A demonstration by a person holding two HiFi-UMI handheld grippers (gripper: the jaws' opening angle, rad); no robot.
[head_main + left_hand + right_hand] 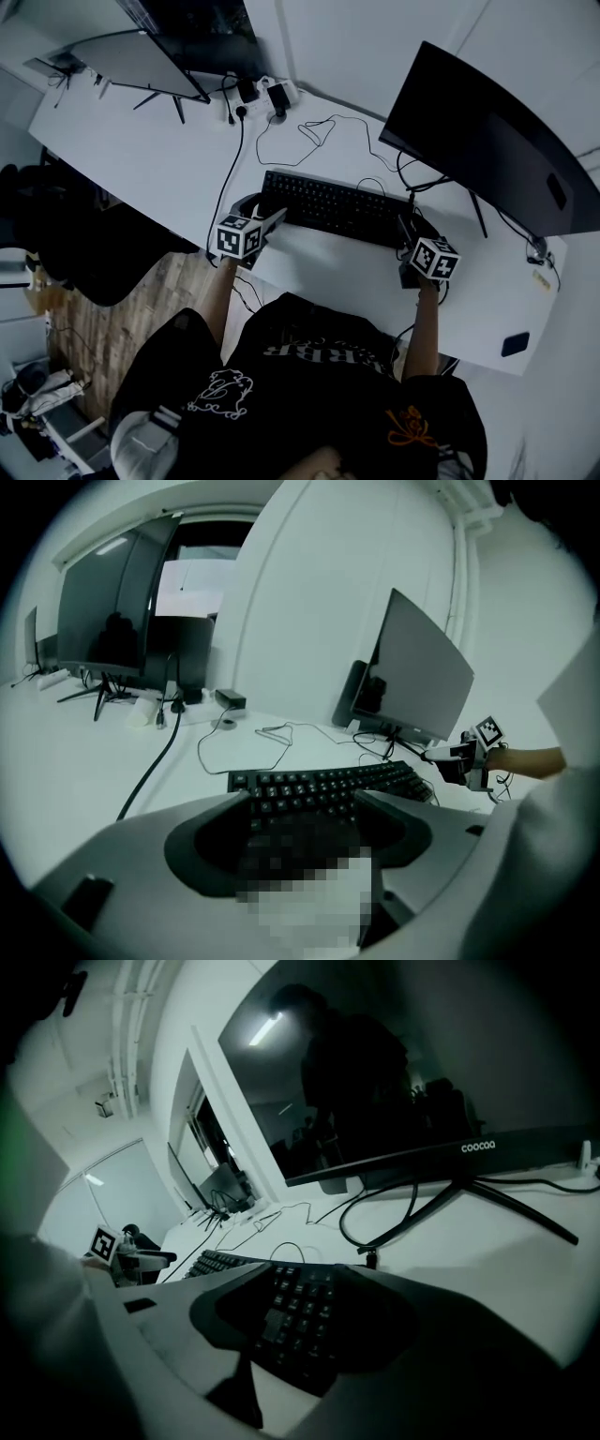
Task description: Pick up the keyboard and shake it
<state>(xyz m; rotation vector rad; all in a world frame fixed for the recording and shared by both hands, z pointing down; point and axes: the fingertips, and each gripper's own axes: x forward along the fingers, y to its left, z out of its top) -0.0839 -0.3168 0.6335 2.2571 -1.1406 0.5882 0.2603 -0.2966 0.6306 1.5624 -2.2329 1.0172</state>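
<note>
1. One black keyboard [333, 206] lies crosswise near the front edge of the white bench [141, 150] (whether it rests there or hangs just clear, I cannot tell).
2. My two grippers take one end each. The left gripper [270, 223] has its two jaws pinching the left end, and the right gripper [410, 242] pinches the right end the same way.
3. One large dark monitor [487, 141] stands behind the right end.
4. A thin cable [314, 131] loops behind the keyboard, and one small black pad [514, 344] lies well apart to the right.
</note>
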